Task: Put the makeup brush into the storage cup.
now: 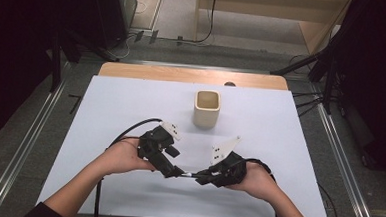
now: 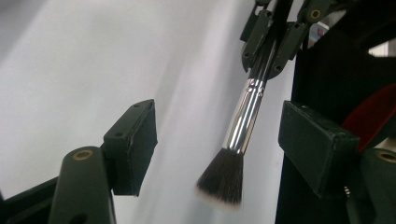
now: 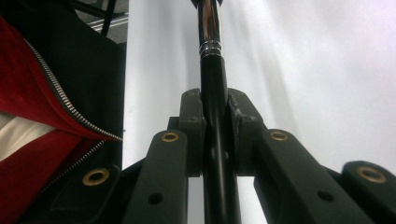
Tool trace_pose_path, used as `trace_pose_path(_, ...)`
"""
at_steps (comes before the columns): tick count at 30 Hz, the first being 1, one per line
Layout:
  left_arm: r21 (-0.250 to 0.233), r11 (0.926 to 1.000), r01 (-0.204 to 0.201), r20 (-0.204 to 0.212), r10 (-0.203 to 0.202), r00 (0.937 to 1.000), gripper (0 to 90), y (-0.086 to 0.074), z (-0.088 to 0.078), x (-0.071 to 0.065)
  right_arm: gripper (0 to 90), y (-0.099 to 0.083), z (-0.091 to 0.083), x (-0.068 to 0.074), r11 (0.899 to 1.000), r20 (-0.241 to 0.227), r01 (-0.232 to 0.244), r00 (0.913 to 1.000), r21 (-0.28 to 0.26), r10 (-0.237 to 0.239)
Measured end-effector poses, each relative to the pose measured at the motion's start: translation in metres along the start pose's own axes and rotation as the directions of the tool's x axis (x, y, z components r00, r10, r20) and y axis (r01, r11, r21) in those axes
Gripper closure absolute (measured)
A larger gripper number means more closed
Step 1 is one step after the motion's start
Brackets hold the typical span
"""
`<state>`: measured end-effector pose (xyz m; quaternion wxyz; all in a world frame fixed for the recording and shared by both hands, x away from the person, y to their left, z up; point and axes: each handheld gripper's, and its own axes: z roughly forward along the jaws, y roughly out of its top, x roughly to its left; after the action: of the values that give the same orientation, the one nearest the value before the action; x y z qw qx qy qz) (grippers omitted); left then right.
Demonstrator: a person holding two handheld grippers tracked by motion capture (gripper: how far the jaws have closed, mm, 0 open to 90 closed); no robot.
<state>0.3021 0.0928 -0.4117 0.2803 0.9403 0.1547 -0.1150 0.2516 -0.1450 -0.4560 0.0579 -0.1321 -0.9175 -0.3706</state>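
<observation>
At the near edge of the white surface (image 1: 279, 143), a person's two hands meet, each holding a black gripper. The right gripper (image 3: 215, 112) has its fingers (image 3: 192, 116) clamped tight on the black handle of a makeup brush (image 2: 245, 116), gripping it well back from the shiny metal ferrule. The brush points leftward across the scene, toward the other hand. The left gripper (image 2: 217, 140) has its fingers (image 2: 133, 140) spread wide, one on each side of the brush's dark bristle tuft, with clear space between each pad and the brush; it holds nothing. In the high view the two grippers sit tip to tip, the left gripper (image 1: 170, 168) nearly touching the right gripper (image 1: 202, 176). A cream square cup (image 1: 207, 108) stands upright farther back, near the middle of the surface, well apart from both hands.

Risks, as a judgement: the brush hangs from a single grip far down its handle, so any knock from the left fingers as they pull away could tilt or twist it in that hold. The soft bristles lie between the open pads and could be bent or splayed if those fingers close again. Carrying the long brush to the narrow cup, the tip could catch the rim and tip the cup over.
</observation>
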Motion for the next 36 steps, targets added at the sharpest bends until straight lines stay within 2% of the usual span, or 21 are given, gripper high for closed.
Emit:
trace_pose_path(4, -0.05, 0.9968, 0.062, 0.004, -0.062, 0.998, 27.7, -0.005, -0.001, 0.001, 79.7, -0.004, -0.003, 0.0, 1.0, 0.016, -0.018, 0.9997, -0.002, 0.018)
trace_pose_path(5, -0.053, 0.9963, 0.068, 0.006, -0.068, 0.9977, 27.3, -0.006, -0.002, 0.001, 79.7, -0.004, -0.004, -0.001, 1.0, 0.018, -0.02, 0.9996, -0.004, 0.02)
trace_pose_path(12, -0.085, 0.9925, 0.087, 0.007, -0.087, 0.9962, 26.9, -0.015, -0.002, 0.001, 79.7, -0.009, -0.009, 0.001, 0.998, 0.044, -0.055, 0.9975, -0.026, 0.056)
trace_pose_path(17, -0.118, 0.9893, 0.085, -0.007, -0.087, 0.9962, 27.3, -0.019, -0.005, -0.001, 79.6, -0.014, -0.013, 0.002, 0.993, 0.073, -0.113, 0.9906, -0.037, 0.116)
trace_pose_path(18, -0.134, 0.9863, 0.095, -0.005, -0.097, 0.9953, 27.3, -0.02, -0.006, -0.002, 79.6, -0.015, -0.014, 0.001, 0.992, 0.078, -0.12, 0.9894, -0.046, 0.123)
trace_pose_path(21, -0.164, 0.9805, 0.109, 0.001, -0.11, 0.9939, 27.3, -0.022, -0.008, -0.004, 79.7, -0.017, -0.018, 0.004, 0.986, 0.098, -0.148, 0.9831, -0.072, 0.155)
trace_pose_path(24, -0.187, 0.9753, 0.118, -0.007, -0.121, 0.9926, 27.3, -0.025, -0.009, -0.006, 79.7, -0.018, -0.021, 0.006, 0.983, 0.13, -0.156, 0.9773, -0.093, 0.167)
trace_pose_path(29, -0.226, 0.9618, 0.154, -0.004, -0.159, 0.9872, 27.0, -0.03, -0.008, -0.006, 79.7, -0.023, -0.024, 0.01, 0.976, 0.162, -0.181, 0.9665, -0.121, 0.199)
trace_pose_path(33, -0.251, 0.952, 0.176, -0.007, -0.184, 0.983, 26.6, -0.033, -0.007, -0.004, 79.7, -0.029, -0.025, 0.014, 0.966, 0.193, -0.218, 0.9506, -0.14, 0.243)
trace_pose_path(36, -0.275, 0.9408, 0.198, -0.003, -0.207, 0.9784, 26.4, -0.035, -0.006, -0.004, 79.7, -0.031, -0.025, 0.016, 0.954, 0.212, -0.252, 0.9351, -0.163, 0.284)
